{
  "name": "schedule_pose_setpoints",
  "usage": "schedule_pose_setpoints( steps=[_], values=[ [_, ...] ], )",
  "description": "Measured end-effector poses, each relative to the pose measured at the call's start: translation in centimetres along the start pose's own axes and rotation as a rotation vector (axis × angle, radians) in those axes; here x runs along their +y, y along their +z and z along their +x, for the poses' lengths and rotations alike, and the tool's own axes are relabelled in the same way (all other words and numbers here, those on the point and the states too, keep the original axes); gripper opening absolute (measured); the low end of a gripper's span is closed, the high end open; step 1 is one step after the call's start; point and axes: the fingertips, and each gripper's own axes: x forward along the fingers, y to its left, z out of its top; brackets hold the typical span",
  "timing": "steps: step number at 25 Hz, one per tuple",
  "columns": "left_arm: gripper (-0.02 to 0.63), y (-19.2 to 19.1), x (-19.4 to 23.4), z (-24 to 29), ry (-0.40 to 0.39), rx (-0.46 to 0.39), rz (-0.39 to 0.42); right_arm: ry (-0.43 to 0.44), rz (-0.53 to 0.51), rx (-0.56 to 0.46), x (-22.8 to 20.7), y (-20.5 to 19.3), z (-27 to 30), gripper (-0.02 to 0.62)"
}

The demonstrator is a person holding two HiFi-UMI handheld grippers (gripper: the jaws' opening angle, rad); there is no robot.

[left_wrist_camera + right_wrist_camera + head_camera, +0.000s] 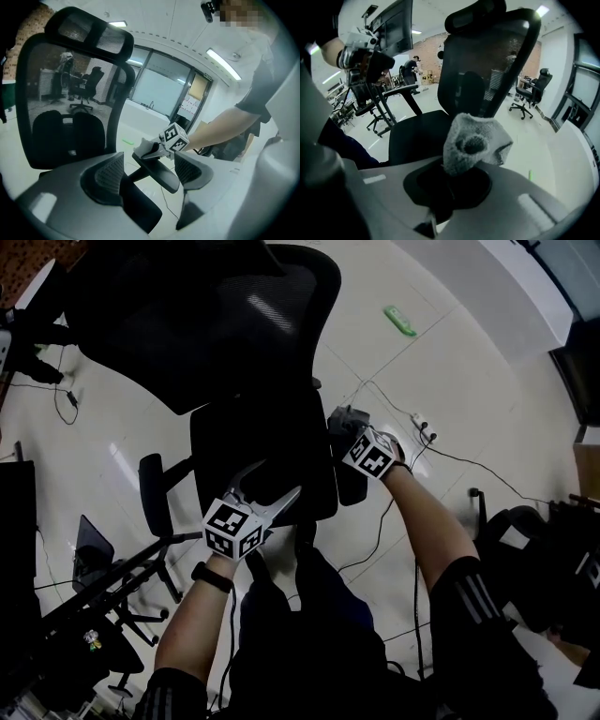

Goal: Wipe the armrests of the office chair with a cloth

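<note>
The black office chair (262, 456) stands in front of me, its mesh backrest (202, 324) away from me. My right gripper (352, 432) is shut on a grey cloth (345, 416) at the far end of the right armrest (353, 486). In the right gripper view the bunched cloth (473, 143) sticks out of the shut right gripper (450, 180). My left gripper (278, 479) hangs open over the seat with nothing in it. In the left gripper view the open left gripper (150, 173) frames the right armrest (157, 173) and the cloth (146, 149). The left armrest (153, 493) is untouched.
A green object (400, 321) lies on the pale floor beyond the chair. Cables and a power strip (422, 427) run along the floor at the right. Another dark chair (511, 531) stands at the right. A desk frame (94, 592) and a chair base fill the lower left.
</note>
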Motion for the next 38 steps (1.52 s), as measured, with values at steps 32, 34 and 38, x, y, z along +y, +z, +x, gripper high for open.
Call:
schedule_pose_setpoints(
  steps=[32,34,38],
  values=[
    [0.362,-5.5,-3.2,-8.9,-0.096,-0.022,0.021,0.026,0.268,-0.067,17.8,-1.5,-4.9,0.017],
    [0.362,-5.5,-2.2,-10.7,-0.074,-0.037,0.015,0.018,0.247,-0.104,17.5,1.6,-4.7,0.017],
    [0.362,-5.5,0.6,-15.0,-0.018,-0.063,0.011,0.053,0.219,-0.194,17.7,9.5,-3.1,0.017]
  ],
)
